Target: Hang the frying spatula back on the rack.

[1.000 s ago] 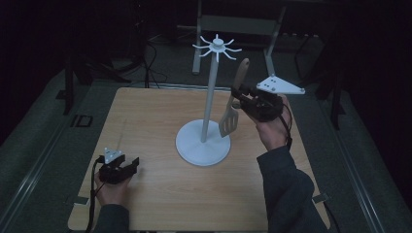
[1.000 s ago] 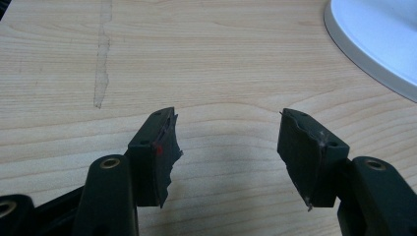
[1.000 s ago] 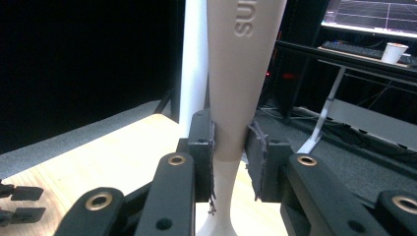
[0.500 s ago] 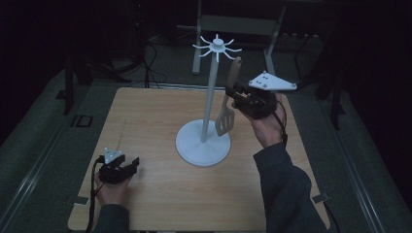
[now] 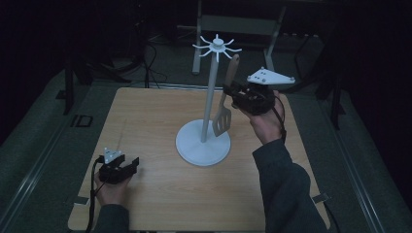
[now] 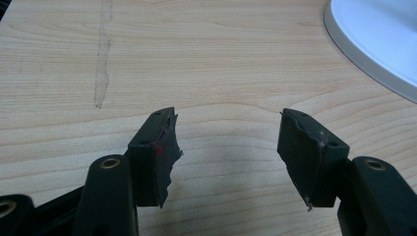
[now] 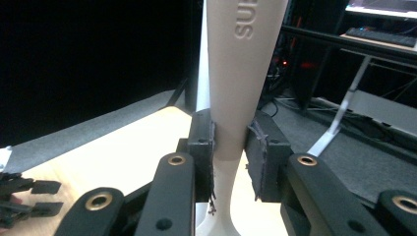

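Observation:
A white utensil stand with a tall pole and a ring of hooks at its top stands mid-table. My right gripper is shut on the handle of a beige slotted spatula, which hangs upright just right of the pole, its handle tip a little below the hooks. In the right gripper view the pads press both sides of the spatula handle. My left gripper rests on the table at the front left, open, with bare wood between its fingertips. The stand's base lies ahead of it.
The wooden table ends in dark floor on all sides. A metal frame and cables stand behind its far edge. A cable trails from each gripper. The left gripper shows low at the left of the right gripper view.
The right gripper has carried the spatula slightly up and left, closer to the pole. The left gripper has stayed put.

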`<action>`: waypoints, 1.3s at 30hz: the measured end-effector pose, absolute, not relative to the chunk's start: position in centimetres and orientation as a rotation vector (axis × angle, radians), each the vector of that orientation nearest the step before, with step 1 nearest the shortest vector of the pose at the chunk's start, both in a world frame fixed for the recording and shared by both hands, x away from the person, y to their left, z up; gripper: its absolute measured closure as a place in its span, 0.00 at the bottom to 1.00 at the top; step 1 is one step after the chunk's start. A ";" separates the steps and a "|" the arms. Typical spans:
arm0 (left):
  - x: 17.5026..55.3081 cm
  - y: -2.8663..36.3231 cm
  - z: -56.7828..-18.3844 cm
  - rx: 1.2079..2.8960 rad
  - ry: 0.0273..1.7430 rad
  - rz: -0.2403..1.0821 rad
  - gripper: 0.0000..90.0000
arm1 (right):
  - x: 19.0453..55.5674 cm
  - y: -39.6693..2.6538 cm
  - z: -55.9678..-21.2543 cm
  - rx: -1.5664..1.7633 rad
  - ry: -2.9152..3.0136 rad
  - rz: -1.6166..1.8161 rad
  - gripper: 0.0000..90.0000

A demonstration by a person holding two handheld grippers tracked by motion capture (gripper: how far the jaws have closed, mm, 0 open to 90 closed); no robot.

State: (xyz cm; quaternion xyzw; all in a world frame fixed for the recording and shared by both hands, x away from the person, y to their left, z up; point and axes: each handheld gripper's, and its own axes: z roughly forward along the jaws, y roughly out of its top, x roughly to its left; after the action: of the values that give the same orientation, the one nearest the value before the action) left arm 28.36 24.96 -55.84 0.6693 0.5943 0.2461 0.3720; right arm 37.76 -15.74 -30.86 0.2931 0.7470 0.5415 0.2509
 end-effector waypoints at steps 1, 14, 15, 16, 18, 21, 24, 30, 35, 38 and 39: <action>28.4 25.0 -55.8 1.716 1.523 0.631 0.45 | 37.8 -15.7 -30.8 0.795 2.039 1.475 0.82; 28.4 25.0 -55.8 1.715 1.525 0.632 0.45 | 38.5 -15.0 -30.9 0.812 2.057 1.460 0.82; 28.4 25.0 -55.8 1.714 1.525 0.632 0.45 | 38.5 -14.9 -30.9 0.813 2.057 1.459 0.82; 28.4 25.0 -55.8 1.714 1.525 0.632 0.45 | 38.6 -14.9 -30.9 0.810 2.059 1.456 0.82; 28.4 25.0 -55.8 1.714 1.524 0.631 0.45 | 38.6 -14.7 -31.0 0.809 2.064 1.443 0.82; 28.4 25.0 -55.8 1.718 1.523 0.630 0.45 | 38.7 -14.6 -31.1 0.810 2.066 1.430 0.82; 28.4 25.0 -55.8 1.716 1.522 0.631 0.45 | 38.8 -14.5 -31.2 0.816 2.066 1.431 0.82; 28.4 25.0 -55.8 1.713 1.523 0.631 0.45 | 38.9 -14.3 -31.4 0.806 2.062 1.429 0.81; 28.4 25.0 -55.8 1.717 1.521 0.630 0.45 | 38.8 -14.3 -31.5 0.790 2.070 1.412 0.74; 28.4 25.0 -55.8 1.715 1.522 0.630 0.45 | 38.6 -14.2 -31.5 0.777 2.070 1.409 0.64; 28.4 25.0 -55.8 1.716 1.522 0.630 0.45 | 38.6 -14.2 -31.5 0.775 2.068 1.406 0.61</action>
State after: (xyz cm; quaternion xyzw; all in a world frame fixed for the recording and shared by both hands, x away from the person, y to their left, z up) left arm 28.37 24.96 -55.82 0.6695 0.5939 0.2458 0.3723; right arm 38.57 -14.19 -31.46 0.2861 0.7630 0.5187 0.2589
